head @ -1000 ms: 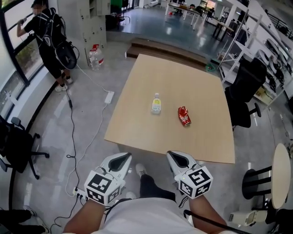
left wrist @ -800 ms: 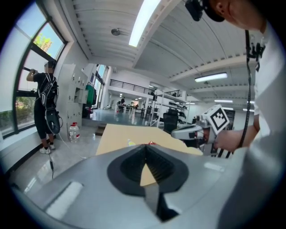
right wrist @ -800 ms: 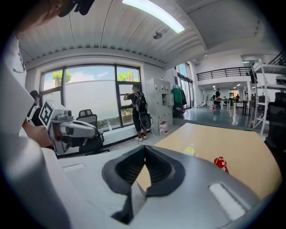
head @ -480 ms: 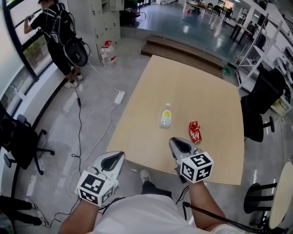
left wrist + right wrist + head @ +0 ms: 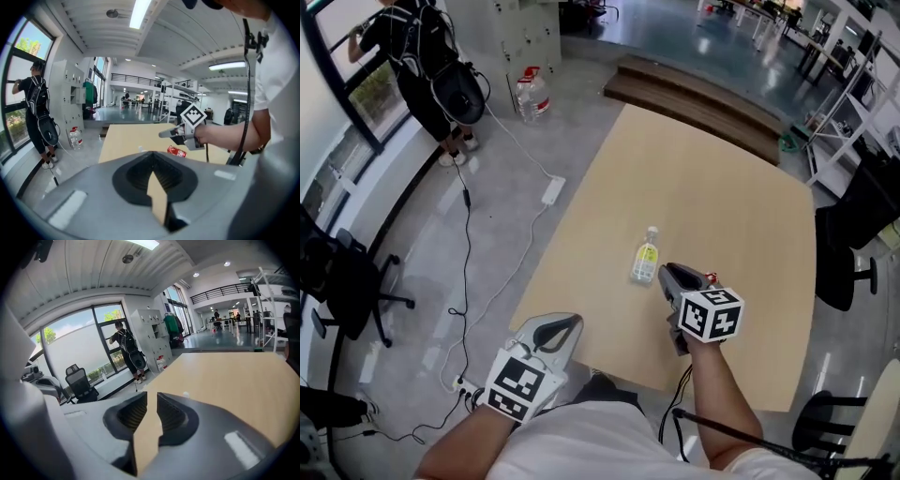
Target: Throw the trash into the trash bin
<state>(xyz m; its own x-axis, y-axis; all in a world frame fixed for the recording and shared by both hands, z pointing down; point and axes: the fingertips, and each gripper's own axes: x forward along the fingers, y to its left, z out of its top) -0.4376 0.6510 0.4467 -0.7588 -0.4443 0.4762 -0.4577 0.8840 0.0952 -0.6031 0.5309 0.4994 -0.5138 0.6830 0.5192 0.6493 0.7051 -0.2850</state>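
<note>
Two grippers noted: right gripper [image 5: 670,274] held above table [image 5: 722,187] beside bottle [image 5: 645,259], jaws opening, nothing between; left gripper [image 5: 570,322] clenched, empty, off table's near edge

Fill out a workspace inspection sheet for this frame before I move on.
Surface: light wooden table, otherwise bare.
Job's things: plastic bottle on its side; red can apart from it, partly hidden in the head view; no trash bin seen.
Clutter: nothing seen on the table.
Grippers: right gripper over the table by the can, jaws opening, nothing between them; left gripper off the near edge, jaws together, empty.
Cables: power strip and black cord on the floor.
Surroundings: person at the window, water jug, office chair.
</note>
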